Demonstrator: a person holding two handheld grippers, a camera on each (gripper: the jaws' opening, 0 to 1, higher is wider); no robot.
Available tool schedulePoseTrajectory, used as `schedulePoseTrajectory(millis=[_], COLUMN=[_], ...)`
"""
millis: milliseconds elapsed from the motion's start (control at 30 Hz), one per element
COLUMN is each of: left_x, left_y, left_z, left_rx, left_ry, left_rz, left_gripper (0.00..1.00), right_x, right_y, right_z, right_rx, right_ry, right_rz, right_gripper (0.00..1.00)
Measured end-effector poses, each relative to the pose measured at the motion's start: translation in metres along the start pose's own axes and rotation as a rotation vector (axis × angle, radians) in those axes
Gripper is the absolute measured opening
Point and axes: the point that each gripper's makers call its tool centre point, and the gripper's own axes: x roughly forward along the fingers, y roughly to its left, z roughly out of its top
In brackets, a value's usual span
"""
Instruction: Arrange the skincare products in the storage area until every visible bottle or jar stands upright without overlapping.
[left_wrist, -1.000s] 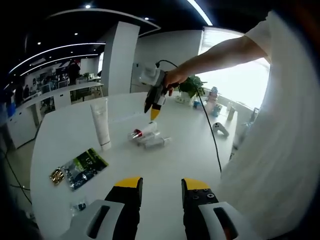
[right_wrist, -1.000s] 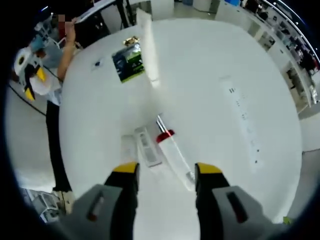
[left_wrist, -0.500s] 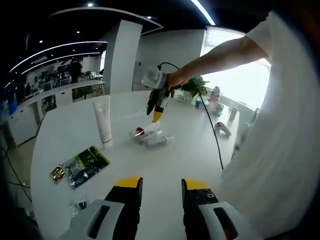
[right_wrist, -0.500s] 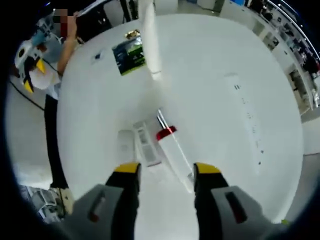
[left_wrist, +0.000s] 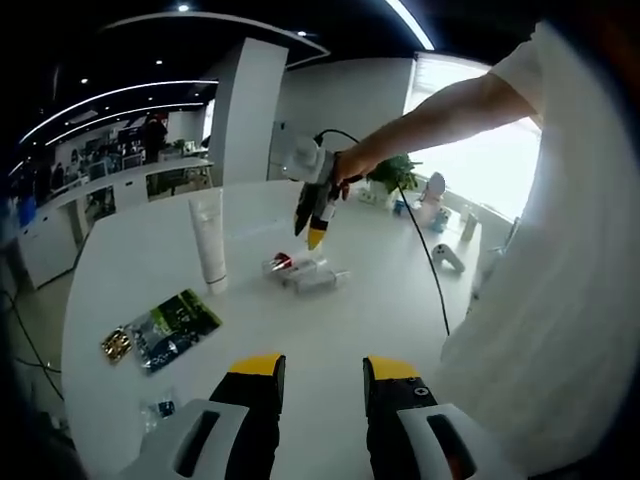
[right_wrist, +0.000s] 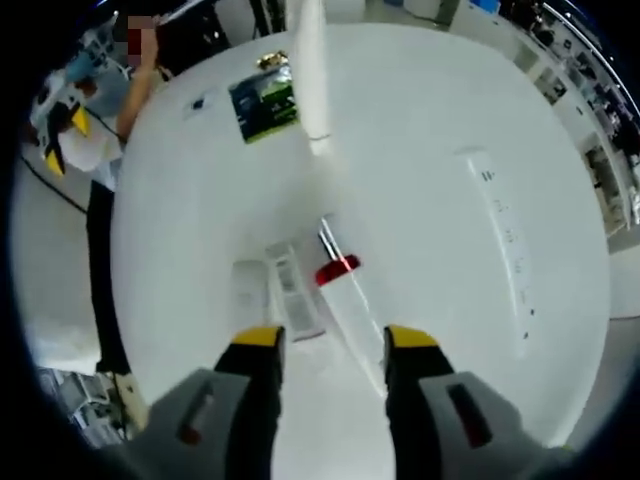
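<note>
In the left gripper view, the left gripper (left_wrist: 316, 380) is hanging low over the near edge of the white counter (left_wrist: 370, 300), its yellow-tipped jaws standing apart with nothing between them. Farther across the counter, the right gripper (left_wrist: 312, 232) is pointing down from a person's hand (left_wrist: 348, 165), hovering just above a small cluster of lying skincare products (left_wrist: 300, 273). One of these is showing a red cap; how many pieces are making up the cluster is hard to tell at this distance. A tall white tube (left_wrist: 210, 241) is standing upright on its cap, near the cluster and apart from it. A dark green sachet (left_wrist: 172, 328) is lying flat nearer the left gripper, with a small gold packet (left_wrist: 115, 345) just beside it.

In the right gripper view, the right gripper (right_wrist: 325, 345) is looking straight down with its jaws open and empty. Just beyond its tips a clear bottle with a red cap (right_wrist: 348, 298) is lying on its side, beside a flat white tube (right_wrist: 292, 292) and another pale item (right_wrist: 248, 290), all lying down. The white tube (right_wrist: 310, 70) is rising toward the camera, and the green sachet (right_wrist: 264, 104) is lying beyond it.
</note>
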Motion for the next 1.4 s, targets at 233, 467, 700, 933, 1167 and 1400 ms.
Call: schedulePoseTrajectory(millis=[233, 467, 700, 933, 1167, 1400], left_x=[-0.004, -0.007, -0.008, -0.009, -0.012, -0.022], left_y=[0.003, 0.007, 0.009, 0.010, 0.011, 0.020], left_z=[-0.003, -0.003, -0.004, -0.005, -0.005, 0.003], left_rx=[-0.008, -0.012, -0.021, -0.020, -0.024, -0.034], left_ry=[0.011, 0.017, 0.021, 0.027, 0.028, 0.006], left_rz=[0.011, 0.027, 0.037, 0.044, 0.059, 0.099], left_gripper=[0.33, 0.33, 0.33, 0.33, 0.33, 0.33], right_x=[0.009, 0.019, 0.024, 0.025, 0.027, 0.040], right_y=[-0.009, -0.010, -0.015, -0.021, -0.019, -0.022], right_z=[-0.002, -0.001, -0.004, -0.006, -0.007, -0.006], right_rx=[-0.017, -0.023, -0.026, -0.033, -0.039, -0.058], right_ry=[0.025, 0.034, 0.045, 0.055, 0.075, 0.097], right_rz=[-0.012, -0.018, -0.028, -0.043, -0.051, -0.055], right_gripper=[0.39, 0.37, 0.34, 0.32, 0.30, 0.31])
